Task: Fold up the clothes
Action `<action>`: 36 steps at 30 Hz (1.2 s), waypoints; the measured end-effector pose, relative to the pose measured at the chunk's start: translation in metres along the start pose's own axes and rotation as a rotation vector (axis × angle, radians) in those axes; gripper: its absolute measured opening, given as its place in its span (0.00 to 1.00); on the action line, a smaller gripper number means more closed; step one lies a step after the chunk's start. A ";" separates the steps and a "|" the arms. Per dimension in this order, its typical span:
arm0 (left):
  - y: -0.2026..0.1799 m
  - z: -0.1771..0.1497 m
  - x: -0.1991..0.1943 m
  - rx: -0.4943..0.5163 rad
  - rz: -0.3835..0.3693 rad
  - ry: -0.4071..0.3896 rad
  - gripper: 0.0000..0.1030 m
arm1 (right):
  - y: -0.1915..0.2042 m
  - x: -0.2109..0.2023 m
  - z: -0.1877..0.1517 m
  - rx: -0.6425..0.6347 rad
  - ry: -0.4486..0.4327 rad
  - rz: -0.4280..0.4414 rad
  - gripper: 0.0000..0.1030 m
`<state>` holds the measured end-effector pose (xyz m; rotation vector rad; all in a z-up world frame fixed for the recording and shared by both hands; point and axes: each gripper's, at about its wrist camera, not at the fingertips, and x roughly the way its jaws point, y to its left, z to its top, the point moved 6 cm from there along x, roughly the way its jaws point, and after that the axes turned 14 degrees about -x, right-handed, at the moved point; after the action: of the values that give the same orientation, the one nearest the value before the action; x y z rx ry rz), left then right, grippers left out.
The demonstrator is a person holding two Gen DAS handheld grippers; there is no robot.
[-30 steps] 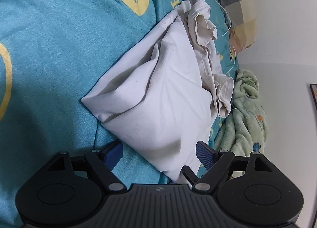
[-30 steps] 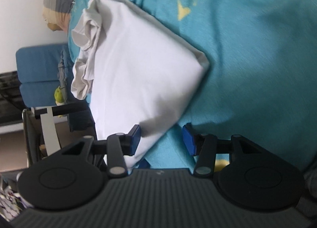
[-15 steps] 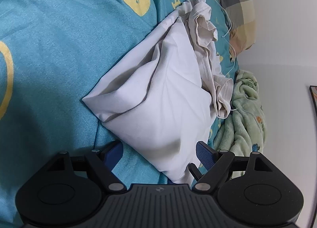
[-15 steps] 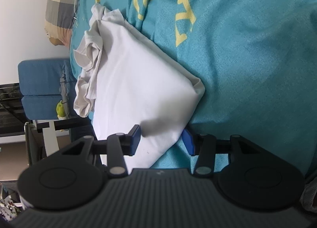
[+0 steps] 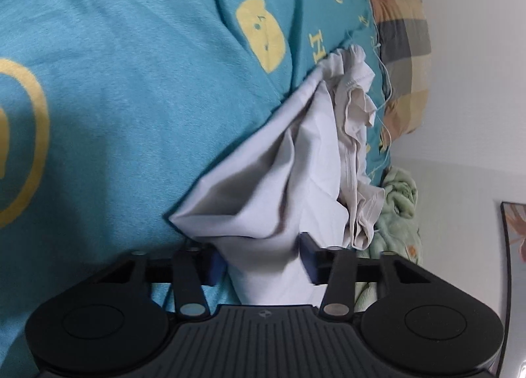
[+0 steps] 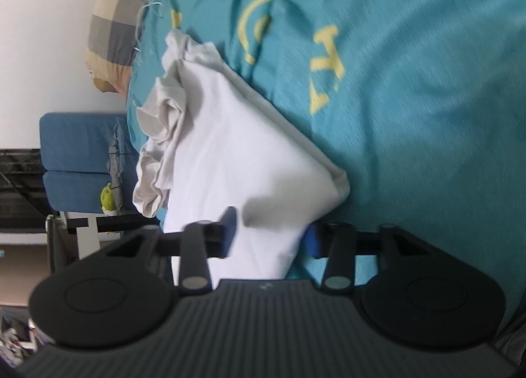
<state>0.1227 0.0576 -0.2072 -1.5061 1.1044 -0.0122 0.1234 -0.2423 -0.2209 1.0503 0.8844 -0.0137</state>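
In the left wrist view, the white garment (image 5: 296,180) is seen lying on the teal bedspread (image 5: 131,98), folded into a rough triangle with a bunched hem at its far end. Its near corner is bracketed by the left gripper (image 5: 263,263); the blue pads (image 5: 215,266) are spread, with cloth filling the gap between them, though a firm pinch cannot be confirmed. Shown only here are a pale green fleece item (image 5: 399,213) just beside the garment's right edge and a framed picture (image 5: 514,246) against the white wall. A plaid pillow (image 5: 401,49) is seen at the head of the bed.

In the right wrist view, the same garment (image 6: 236,154) is shown from its other side, its smooth upper face and a blunt folded corner visible. The right gripper (image 6: 269,236) is set around the near corner, fingers apart, with the cloth between the pads (image 6: 230,230). Shown only here are a blue chair (image 6: 82,154) beyond the bed's edge and a small yellow-green toy (image 6: 107,197) on it. The plaid pillow (image 6: 115,26) appears at upper left.
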 end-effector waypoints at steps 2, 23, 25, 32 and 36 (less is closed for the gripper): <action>-0.004 -0.002 -0.005 0.014 -0.030 -0.012 0.17 | 0.004 -0.003 0.002 -0.030 -0.014 0.004 0.10; -0.057 -0.085 -0.147 0.165 -0.220 -0.081 0.08 | 0.071 -0.133 -0.023 -0.212 -0.141 0.150 0.06; -0.050 -0.098 -0.165 0.168 -0.230 -0.086 0.08 | 0.072 -0.152 -0.035 -0.214 -0.158 0.155 0.07; -0.042 -0.115 -0.182 0.155 -0.227 -0.097 0.08 | 0.067 -0.176 -0.057 -0.201 -0.163 0.143 0.07; -0.061 -0.103 -0.162 0.168 -0.211 -0.099 0.09 | 0.069 -0.158 -0.037 -0.182 -0.159 0.130 0.07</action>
<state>0.0116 0.0698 -0.0391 -1.4491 0.8415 -0.1706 0.0229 -0.2384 -0.0759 0.9214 0.6593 0.0899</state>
